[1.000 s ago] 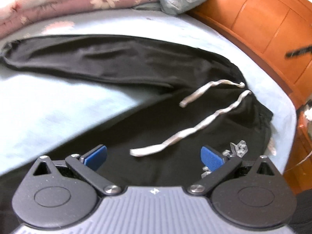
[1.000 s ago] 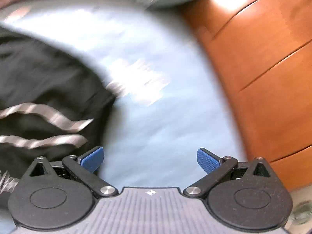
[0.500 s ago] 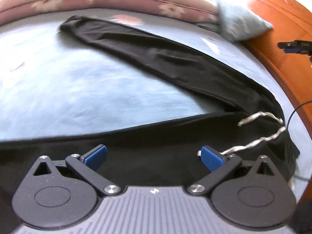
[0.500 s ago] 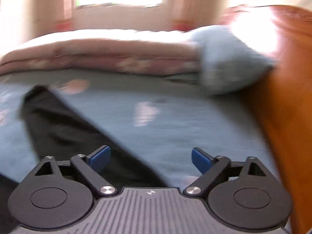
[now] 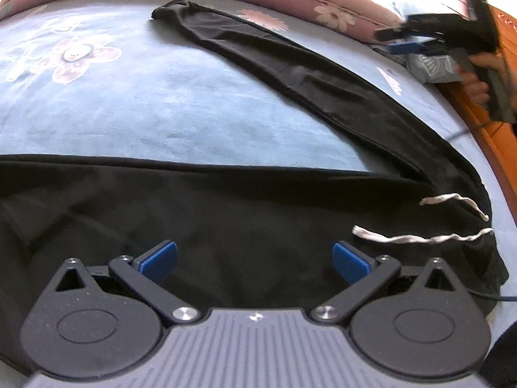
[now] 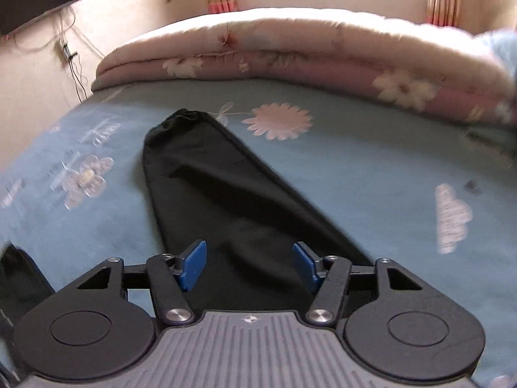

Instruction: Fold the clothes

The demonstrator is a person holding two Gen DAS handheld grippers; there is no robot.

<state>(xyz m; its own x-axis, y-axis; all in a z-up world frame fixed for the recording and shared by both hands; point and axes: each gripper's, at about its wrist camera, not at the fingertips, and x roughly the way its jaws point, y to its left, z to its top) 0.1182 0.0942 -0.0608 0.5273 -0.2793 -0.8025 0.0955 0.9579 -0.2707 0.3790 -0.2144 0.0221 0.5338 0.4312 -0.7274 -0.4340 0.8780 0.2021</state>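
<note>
- The bed (image 5: 135, 123), under a blue flowered sheet, is carrying the black trousers (image 5: 245, 226), which are lying flat and still unfolded, with the rolled pink quilt (image 6: 290, 51) behind them.
- The trousers are spreading in a V: in the left wrist view 1 leg is running along the lower part of the frame, the other is slanting from the waist at the right edge up to its cuff (image 5: 174, 8) at upper centre.
- In the right wrist view that far leg's long axis is running from lower centre up to the cuff at centre left.
- The right tool (image 6: 247, 263) has swung over from the wooden bed frame to above this far leg, so I judge a fold of leg onto leg is being set up.
- Its jaws have just been closing but are still standing apart, over cloth and not yet pinching it.
- The left tool (image 5: 255, 260) is hovering with jaws wide apart over the near leg, gripping nothing.
- The 2 white drawstrings (image 5: 420, 237) are lying loose at the waist, lower right.
</note>
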